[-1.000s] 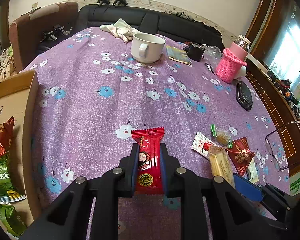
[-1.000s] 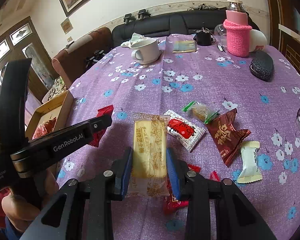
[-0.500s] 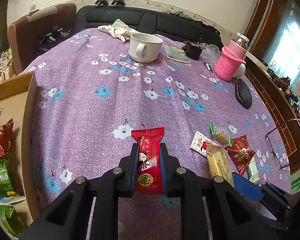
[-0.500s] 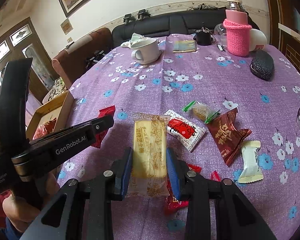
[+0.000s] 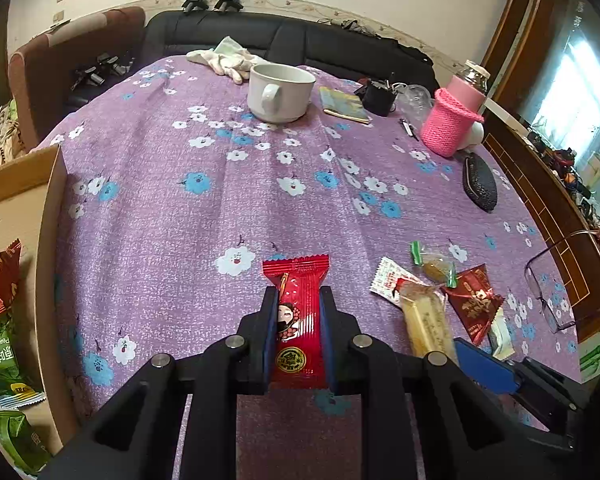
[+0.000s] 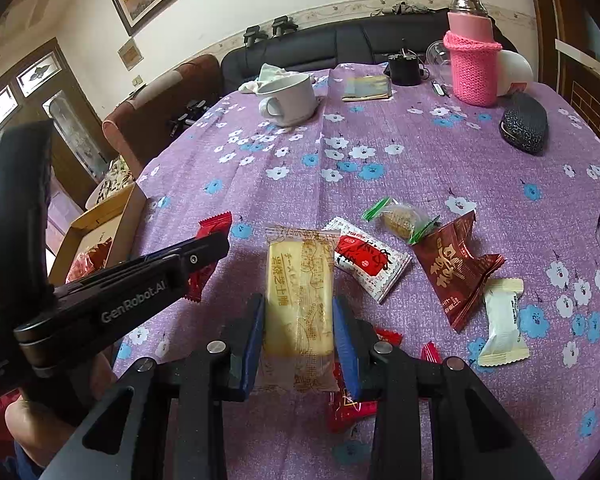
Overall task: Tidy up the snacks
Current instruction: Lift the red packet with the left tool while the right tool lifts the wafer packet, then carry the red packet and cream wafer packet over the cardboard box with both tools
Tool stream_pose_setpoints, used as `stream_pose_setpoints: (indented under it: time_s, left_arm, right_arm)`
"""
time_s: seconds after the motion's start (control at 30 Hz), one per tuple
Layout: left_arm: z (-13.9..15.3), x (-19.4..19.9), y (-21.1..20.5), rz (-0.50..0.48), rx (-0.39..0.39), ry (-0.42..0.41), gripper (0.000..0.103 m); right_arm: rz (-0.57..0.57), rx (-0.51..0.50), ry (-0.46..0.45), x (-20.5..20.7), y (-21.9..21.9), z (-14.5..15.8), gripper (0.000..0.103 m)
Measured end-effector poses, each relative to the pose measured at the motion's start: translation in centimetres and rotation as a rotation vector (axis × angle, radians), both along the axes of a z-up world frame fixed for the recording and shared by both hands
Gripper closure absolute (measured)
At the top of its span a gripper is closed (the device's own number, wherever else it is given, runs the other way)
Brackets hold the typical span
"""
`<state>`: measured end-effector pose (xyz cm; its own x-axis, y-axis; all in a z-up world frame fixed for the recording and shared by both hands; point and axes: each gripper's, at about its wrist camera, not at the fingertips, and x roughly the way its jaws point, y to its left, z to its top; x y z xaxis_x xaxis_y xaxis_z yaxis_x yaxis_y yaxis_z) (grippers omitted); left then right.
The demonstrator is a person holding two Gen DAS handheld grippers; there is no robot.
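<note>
Glossy red wrapper (image 5: 298,320); woven tablecloth (image 5: 204,232)

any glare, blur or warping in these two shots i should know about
Left wrist view: the window at right is blown out white, and fisheye bends the purple table into a dome; the red snack in the left claw stays sharp. Right wrist view: corners go dark, the door bows, and the yellow snack reads clearly.

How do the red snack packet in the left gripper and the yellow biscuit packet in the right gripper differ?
The red snack packet is opaque, glossy and narrow; the yellow biscuit packet is clear-wrapped, wider and longer. Both are clamped lengthwise, one in the left gripper, the other in the right gripper.
</note>
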<state>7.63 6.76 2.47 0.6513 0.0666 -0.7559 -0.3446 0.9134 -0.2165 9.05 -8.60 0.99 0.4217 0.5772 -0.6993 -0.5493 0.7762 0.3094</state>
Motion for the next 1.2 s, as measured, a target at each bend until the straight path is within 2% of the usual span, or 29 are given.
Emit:
stream_pose_setpoints:
  time_s: [0.53,0.83,1.03,1.2]
  left_arm:
    - [-0.3,0.1,-0.4,-0.009,0.005,0.014,0.085]
    - [1.3,-0.6,-0.5,0.008,0.023,-0.040,0.085]
    - [3.8,-3.4,0.6,0.041,-0.011,-0.106,0.085]
    - [5.2,-7.2,2.2,0.069,-0.020,-0.134,0.085]
  right_arm:
    - [-0.005,0.007,-0.001,0.0,0.0,-0.1,0.067]
    - [-0.018,0.020,-0.020,-0.3,-0.1,0.4,0.067]
    - [-0.005,0.037,-0.042,-1.0,0.2,1.1,0.067]
    - [0.060,0.044,-0.079,-3.2,1.6,2.1,0.067]
